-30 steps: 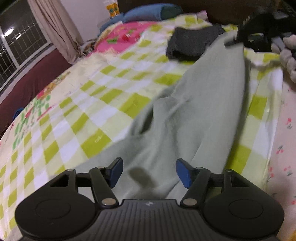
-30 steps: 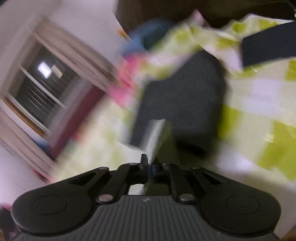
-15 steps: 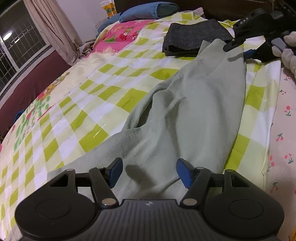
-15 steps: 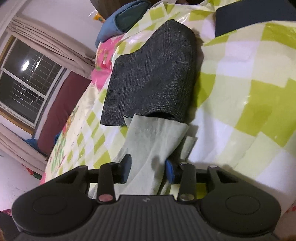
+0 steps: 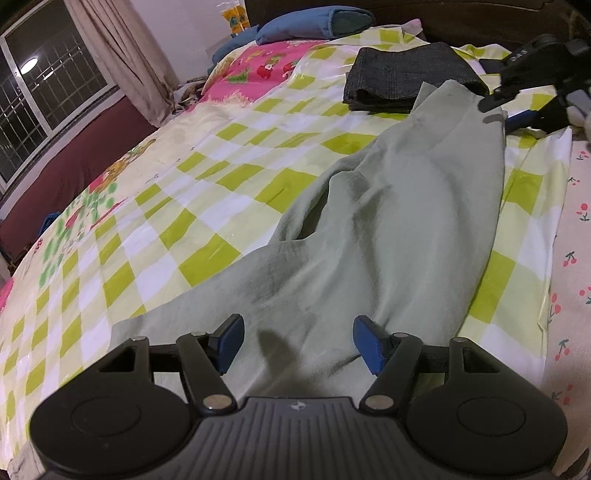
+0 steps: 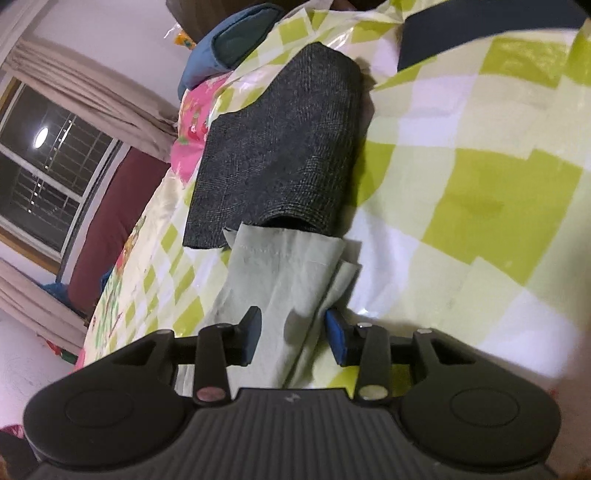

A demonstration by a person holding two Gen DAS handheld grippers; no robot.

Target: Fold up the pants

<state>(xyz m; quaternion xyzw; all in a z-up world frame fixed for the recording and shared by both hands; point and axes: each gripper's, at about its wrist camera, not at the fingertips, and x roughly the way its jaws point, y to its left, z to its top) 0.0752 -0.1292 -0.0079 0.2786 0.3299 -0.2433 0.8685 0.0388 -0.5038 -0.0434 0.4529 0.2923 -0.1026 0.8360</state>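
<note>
Surface: checked bedspread [image 5: 207, 192], window behind.
Pants [image 5: 388, 229]: pale green, laid lengthwise, legs stacked, hem against dark folded garment [image 6: 280, 162].
Right gripper [image 6: 291, 336]: jaws just opened, hem loose between.
Left gripper [image 5: 297, 341]: released, above waist end.
Left: crosswise folds.

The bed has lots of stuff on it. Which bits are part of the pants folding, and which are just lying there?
Part of the job:
- light green pants
- left gripper, open over them
- right gripper, open at the leg end

Just lying about:
- folded dark grey garment
- blue pillow
- checkered bedcover
</note>
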